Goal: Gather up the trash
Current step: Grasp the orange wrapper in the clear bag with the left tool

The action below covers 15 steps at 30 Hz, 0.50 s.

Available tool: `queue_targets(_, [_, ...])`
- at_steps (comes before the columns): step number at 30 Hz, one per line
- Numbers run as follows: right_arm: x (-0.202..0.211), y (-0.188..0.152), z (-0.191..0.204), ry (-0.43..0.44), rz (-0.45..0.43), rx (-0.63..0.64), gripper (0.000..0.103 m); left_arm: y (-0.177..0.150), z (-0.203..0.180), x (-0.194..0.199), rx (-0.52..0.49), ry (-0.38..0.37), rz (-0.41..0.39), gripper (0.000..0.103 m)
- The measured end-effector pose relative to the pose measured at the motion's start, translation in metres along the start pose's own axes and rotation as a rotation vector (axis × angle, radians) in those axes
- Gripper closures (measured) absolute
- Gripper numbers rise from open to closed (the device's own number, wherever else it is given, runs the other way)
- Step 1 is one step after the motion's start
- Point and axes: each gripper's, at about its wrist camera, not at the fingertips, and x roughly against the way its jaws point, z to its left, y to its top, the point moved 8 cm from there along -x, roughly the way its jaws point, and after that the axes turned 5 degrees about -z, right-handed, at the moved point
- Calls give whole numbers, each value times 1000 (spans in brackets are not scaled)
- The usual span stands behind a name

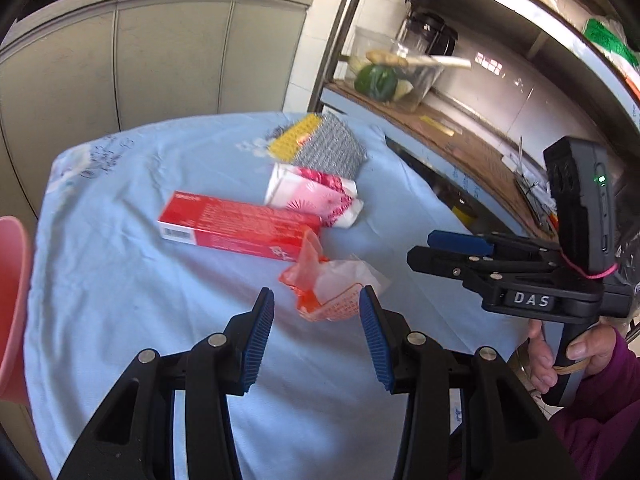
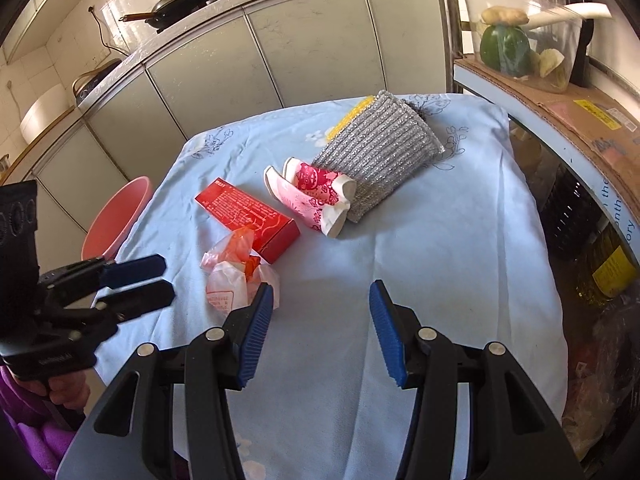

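Note:
A crumpled orange and clear plastic wrapper (image 1: 328, 284) (image 2: 236, 276) lies on the light blue tablecloth (image 1: 120, 280). My left gripper (image 1: 317, 308) is open, with the wrapper just ahead between its fingertips. Behind the wrapper lie a red carton (image 1: 240, 228) (image 2: 248, 216), a pink tissue pack (image 1: 316, 196) (image 2: 316, 196) and a silver and yellow scouring cloth (image 1: 320, 144) (image 2: 380, 152). My right gripper (image 2: 322, 302) is open and empty over bare cloth to the right of the wrapper. It also shows in the left wrist view (image 1: 452, 248).
A pink basin (image 1: 12, 312) (image 2: 116, 216) sits off the table's left edge. A metal shelf (image 1: 460, 128) with a clear container of vegetables (image 2: 520, 36) stands at the right. Grey cabinets (image 2: 280, 52) stand behind the table.

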Motion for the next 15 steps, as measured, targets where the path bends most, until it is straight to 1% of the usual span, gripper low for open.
queue_targets(4, [-2,-2,-2,5,4,0,52,-2,0,-17,26,8,34,59])
queue_targets(10, [-3,-5,-10,7,10,-11,52,-5,2,-39,113,-19,87,57])
queue_targets(15, [-8,-9,-14,5,25,-18,52,-4,-8,-47,94,-24,93,56])
